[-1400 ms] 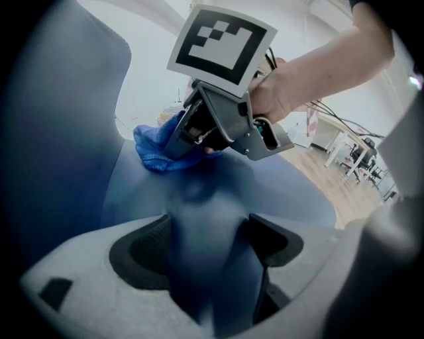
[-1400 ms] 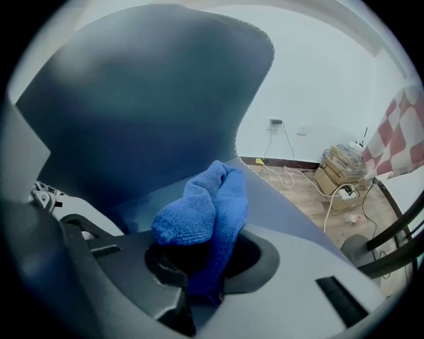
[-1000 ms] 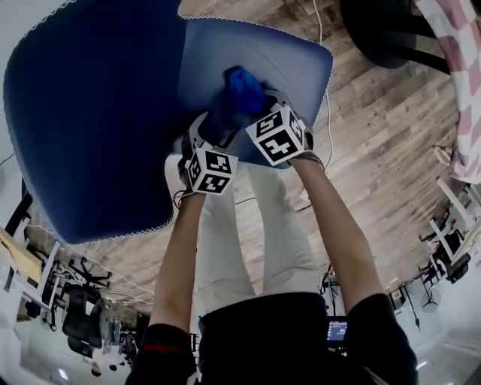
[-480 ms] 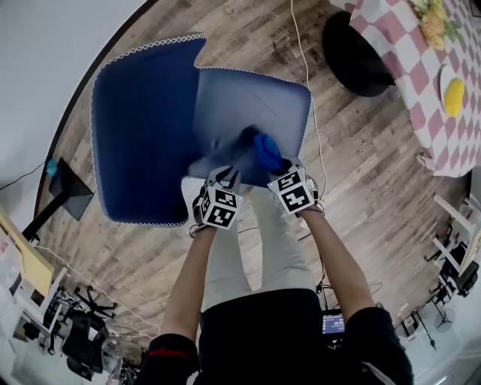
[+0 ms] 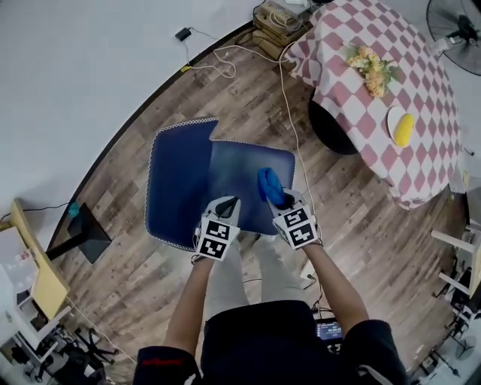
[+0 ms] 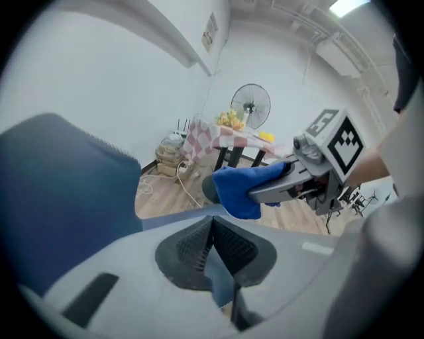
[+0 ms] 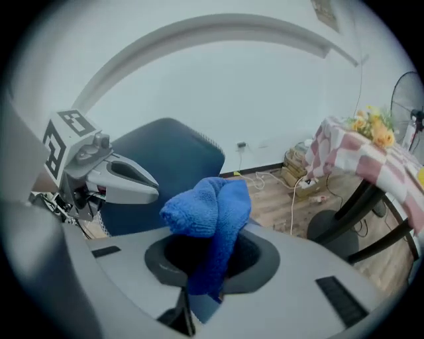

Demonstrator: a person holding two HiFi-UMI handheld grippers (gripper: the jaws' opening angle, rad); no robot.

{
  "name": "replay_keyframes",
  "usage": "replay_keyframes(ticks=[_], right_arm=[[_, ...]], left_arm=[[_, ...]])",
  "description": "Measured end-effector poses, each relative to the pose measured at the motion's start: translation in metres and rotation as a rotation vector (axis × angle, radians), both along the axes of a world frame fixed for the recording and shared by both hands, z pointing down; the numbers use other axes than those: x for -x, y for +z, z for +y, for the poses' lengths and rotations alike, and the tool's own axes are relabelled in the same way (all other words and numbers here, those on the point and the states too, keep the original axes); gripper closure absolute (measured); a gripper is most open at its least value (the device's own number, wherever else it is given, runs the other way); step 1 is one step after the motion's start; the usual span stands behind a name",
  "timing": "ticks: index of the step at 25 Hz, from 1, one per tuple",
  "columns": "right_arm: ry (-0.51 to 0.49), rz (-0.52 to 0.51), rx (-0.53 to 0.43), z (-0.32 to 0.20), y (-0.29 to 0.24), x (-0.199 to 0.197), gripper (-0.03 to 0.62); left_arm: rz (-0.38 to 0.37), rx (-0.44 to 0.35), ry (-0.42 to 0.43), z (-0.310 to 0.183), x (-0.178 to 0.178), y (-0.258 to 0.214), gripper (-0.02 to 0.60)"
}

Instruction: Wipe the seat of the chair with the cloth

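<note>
My right gripper (image 5: 284, 201) is pinched shut on the soft blue cloth (image 5: 269, 185). The cloth is bunched up over the front of the blue padded chair seat (image 5: 237, 177). My left gripper (image 5: 229, 203) is closed tight on nothing, just beside it.

1. The chair (image 5: 240, 177) shows no legs or base in the head view: its seat and back cover whatever stands beneath.
2. The seat's near edge is partly covered by the left gripper (image 5: 228, 203) and the right gripper (image 5: 276, 197).
3. The cloth (image 7: 213, 218) has its lower end sunk between the right gripper's jaws, out of sight.
4. In the left gripper view the chair's back runs off the left edge.
5. Beyond the chair, the yellow thing (image 5: 403, 128) on the checked surface (image 5: 338, 90) is too small to tell.
6. Farther beyond the chair, the fan (image 5: 458, 22) is cut by the picture's corner.
</note>
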State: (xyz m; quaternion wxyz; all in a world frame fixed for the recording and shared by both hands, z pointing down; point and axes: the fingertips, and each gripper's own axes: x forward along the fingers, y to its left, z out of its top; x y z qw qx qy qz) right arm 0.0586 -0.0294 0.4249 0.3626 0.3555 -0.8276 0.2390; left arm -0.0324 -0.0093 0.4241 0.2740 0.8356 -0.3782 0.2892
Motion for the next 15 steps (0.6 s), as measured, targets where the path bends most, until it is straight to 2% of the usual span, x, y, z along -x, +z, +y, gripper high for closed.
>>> replay_keyframes(ticks=[5,11,15], right_arm=[[0.034,-0.066,-0.173,-0.038,-0.107,0.003,0.528],[0.026,-0.137,-0.371,-0.07,-0.228,0.012,0.528],[0.023,-0.19,-0.464,-0.074,-0.292,0.017,0.528]], left_arm=[[0.006,-0.145,-0.02,-0.032,0.012,-0.102,0.563],[0.103,-0.321,-0.07,-0.068,0.024,-0.225,0.563],[0.117,-0.438,-0.11,-0.077,0.038,-0.291,0.564]])
